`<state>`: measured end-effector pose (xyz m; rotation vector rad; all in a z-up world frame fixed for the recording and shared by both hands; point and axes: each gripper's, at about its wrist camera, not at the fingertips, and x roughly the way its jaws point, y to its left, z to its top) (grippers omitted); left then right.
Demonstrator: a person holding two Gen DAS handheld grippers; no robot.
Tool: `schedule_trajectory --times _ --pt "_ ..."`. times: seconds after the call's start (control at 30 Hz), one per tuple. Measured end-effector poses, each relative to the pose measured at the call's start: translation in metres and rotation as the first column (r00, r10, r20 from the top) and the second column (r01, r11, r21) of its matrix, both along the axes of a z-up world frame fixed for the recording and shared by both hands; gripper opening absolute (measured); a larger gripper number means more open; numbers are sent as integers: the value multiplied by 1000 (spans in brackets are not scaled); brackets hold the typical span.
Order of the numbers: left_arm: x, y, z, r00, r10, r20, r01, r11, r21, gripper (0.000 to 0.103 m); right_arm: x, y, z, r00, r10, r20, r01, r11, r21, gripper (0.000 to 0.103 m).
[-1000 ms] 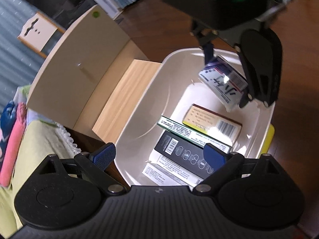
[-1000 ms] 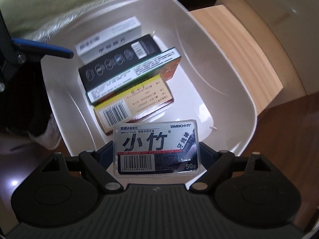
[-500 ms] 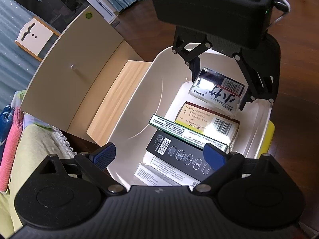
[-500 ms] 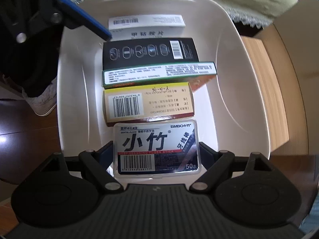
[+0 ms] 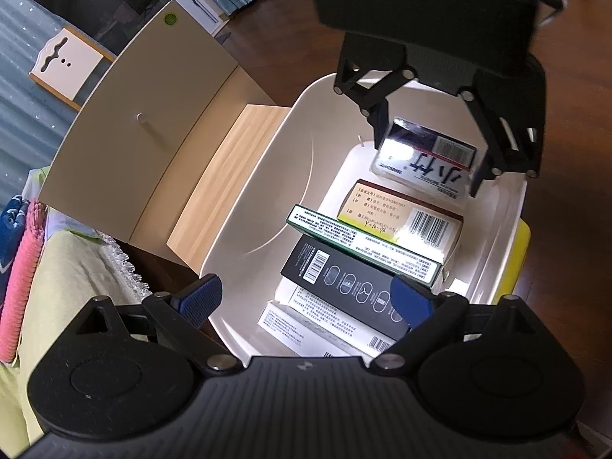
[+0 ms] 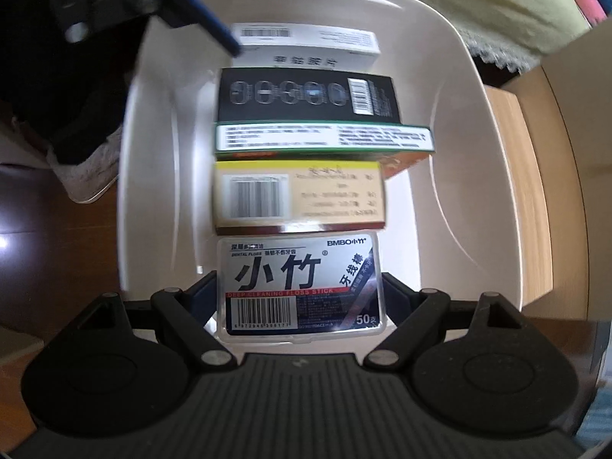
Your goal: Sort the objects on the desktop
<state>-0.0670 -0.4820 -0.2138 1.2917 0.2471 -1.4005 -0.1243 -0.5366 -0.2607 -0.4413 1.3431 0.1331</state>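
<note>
Right wrist view: right gripper (image 6: 299,298) clamped on floss-pick case (image 6: 299,286) by its short sides over white bin (image 6: 451,122); light, rigid, slick plastic. Left gripper (image 5: 306,302) apart, empty.

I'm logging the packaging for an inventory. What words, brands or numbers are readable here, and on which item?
On the floss stick case, held in the right tongs:
"BMBO小竹"
"小竹"
"DENTAL FLOSS"
"DEEP CLEANING FLOSS STICK"
"牙线棒"
"50支"
On the yellow-edged box, handwritten: "Y-10-76", uncertain.
The print on the green-edged box, the black box and the white box is too blurred to read.
</note>
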Motion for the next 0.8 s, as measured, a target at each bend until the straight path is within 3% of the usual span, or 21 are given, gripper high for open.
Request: schedule_trajectory --times 0.37,0.8 --pt "2 0 2 1000 7 2 -7 1000 -11 96 20 -23 -13 992 -48 -121 63 990 129 84" --pt "3 2 2 1000 10 26 -9 1000 -9 96 38 -26 -44 980 6 -196 15 994 105 84"
